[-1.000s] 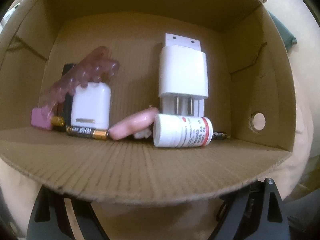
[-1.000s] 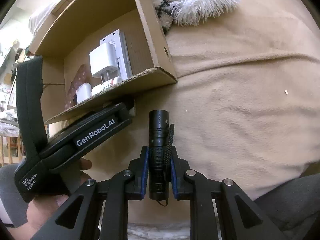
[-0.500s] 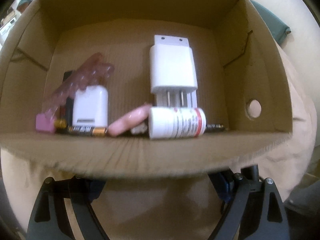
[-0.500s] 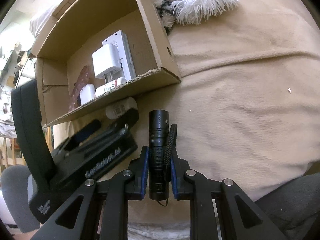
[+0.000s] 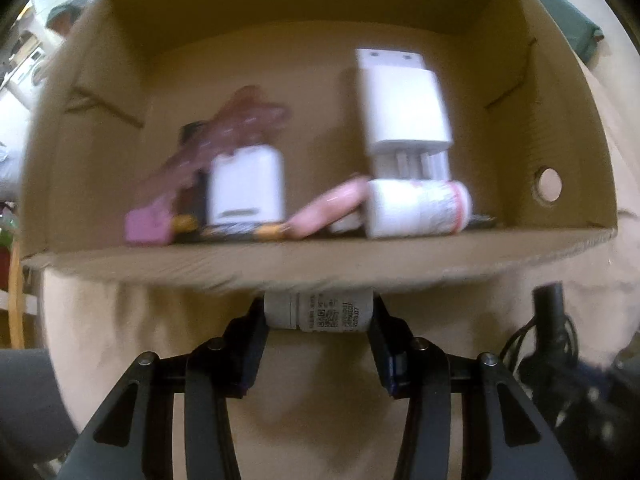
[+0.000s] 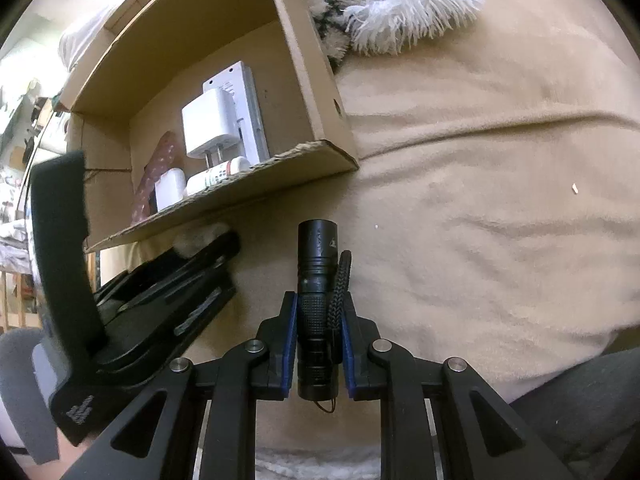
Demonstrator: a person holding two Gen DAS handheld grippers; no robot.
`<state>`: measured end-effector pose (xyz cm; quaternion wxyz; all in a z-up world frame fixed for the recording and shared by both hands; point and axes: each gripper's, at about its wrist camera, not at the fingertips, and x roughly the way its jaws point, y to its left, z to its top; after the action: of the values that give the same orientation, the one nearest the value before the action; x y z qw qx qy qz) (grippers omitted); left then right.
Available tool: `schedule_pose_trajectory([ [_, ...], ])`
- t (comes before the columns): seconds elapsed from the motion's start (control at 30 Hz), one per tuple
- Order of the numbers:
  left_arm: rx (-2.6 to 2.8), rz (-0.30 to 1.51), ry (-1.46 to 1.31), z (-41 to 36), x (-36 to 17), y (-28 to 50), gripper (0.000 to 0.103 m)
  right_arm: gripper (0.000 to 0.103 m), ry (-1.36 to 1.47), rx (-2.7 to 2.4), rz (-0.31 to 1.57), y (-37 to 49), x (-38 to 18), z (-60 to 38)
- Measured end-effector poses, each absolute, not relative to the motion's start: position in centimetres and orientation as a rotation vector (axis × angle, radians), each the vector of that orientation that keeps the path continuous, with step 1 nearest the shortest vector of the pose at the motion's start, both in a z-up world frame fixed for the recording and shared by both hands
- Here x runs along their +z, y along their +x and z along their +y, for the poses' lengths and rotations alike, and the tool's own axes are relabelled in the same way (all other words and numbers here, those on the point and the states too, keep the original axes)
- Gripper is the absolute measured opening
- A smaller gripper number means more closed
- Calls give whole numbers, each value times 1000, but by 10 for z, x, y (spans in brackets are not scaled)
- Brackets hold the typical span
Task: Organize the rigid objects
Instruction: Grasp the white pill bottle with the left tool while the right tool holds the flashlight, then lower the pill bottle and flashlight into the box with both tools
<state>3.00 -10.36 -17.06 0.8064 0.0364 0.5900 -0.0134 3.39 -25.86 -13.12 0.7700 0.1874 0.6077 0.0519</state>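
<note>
A small white bottle (image 5: 320, 312) with a printed label lies crosswise on the beige blanket, tight against the front wall of a cardboard box (image 5: 320, 268). My left gripper (image 5: 318, 314) is closing on it, and the two pads meet the bottle's ends. In the right wrist view that left gripper (image 6: 208, 256) shows blurred beside the box (image 6: 308, 80). My right gripper (image 6: 320, 304) is shut on a black flashlight (image 6: 317, 248), which points forward with its cord alongside, above the blanket to the right of the box.
Inside the box lie a large white charger (image 5: 404, 108), a smaller white adapter (image 5: 246, 184), a red-labelled white bottle (image 5: 416, 210), pink items and batteries (image 5: 240, 234). The beige blanket (image 6: 480, 200) spreads to the right. A white fringe (image 6: 408, 8) lies beyond it.
The left gripper drew back from over the box's front wall, and a white bottle came into view between its jaws, which have narrowed onto it. The right gripper and flashlight stayed put.
</note>
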Motion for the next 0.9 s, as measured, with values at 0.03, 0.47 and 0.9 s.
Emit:
schedule_pose_trajectory([
  [0.03, -24, 1265, 75, -93, -167, 30, 43, 21, 400, 113, 1314, 34, -130, -257],
  [0.47, -41, 1191, 70, -41, -84, 7, 43, 21, 332, 128, 1207, 25, -90, -235],
  [0.9, -60, 1102, -27, -8, 3, 53, 43, 21, 279, 174, 1058, 31, -16, -230],
])
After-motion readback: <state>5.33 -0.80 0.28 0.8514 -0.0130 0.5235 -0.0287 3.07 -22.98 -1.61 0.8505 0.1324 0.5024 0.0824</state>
